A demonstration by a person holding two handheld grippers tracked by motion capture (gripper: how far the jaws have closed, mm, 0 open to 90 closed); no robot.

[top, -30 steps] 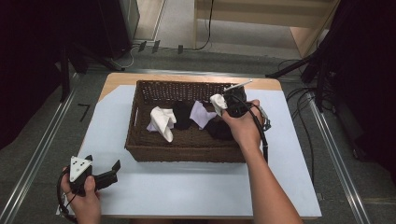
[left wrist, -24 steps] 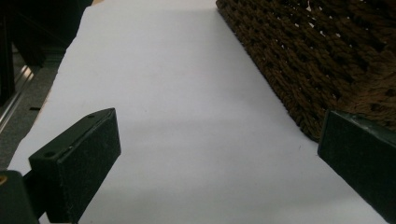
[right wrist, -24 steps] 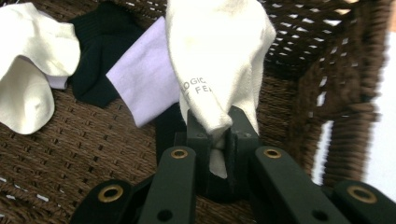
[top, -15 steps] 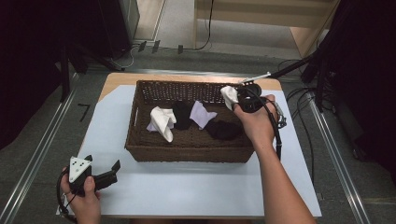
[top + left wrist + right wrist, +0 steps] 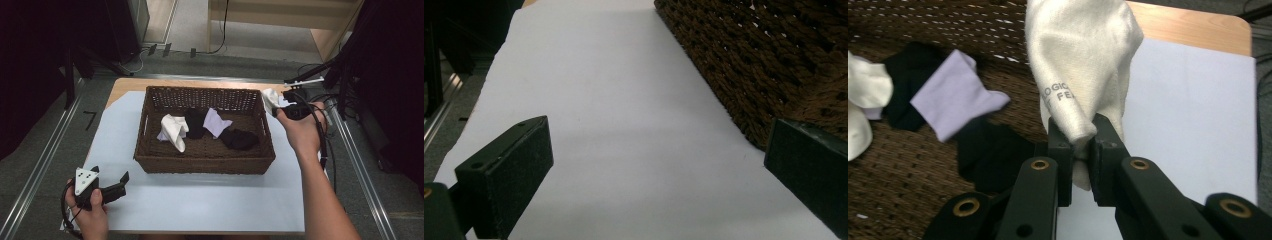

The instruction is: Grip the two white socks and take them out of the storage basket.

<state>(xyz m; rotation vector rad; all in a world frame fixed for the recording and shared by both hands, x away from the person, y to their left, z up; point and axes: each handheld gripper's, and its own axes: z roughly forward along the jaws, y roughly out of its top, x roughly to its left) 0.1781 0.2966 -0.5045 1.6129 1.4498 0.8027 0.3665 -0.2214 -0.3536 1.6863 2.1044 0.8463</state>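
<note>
A brown wicker basket [image 5: 205, 163] stands mid-table. It holds a white sock [image 5: 175, 131], a lilac sock [image 5: 216, 121] and black socks [image 5: 240, 138]. My right gripper [image 5: 278, 103] is shut on a cream white sock [image 5: 270, 98] and holds it over the basket's right rim. In the right gripper view that cream white sock [image 5: 1083, 65] hangs from the closed jaws of the right gripper [image 5: 1080, 145]. My left gripper [image 5: 119, 184] rests open on the white sheet at the front left, by the basket's near corner [image 5: 774, 75]; nothing is between its pads [image 5: 509, 170].
A white sheet [image 5: 210, 200] covers the wooden table. Cables [image 5: 325, 145] trail off the right side. Metal rails [image 5: 45, 150] run along both sides of the table, and dark equipment stands at the far left and right.
My right gripper has lifted the cream sock out of the basket and carried it right, past the basket's right rim. The left gripper has stayed put.
</note>
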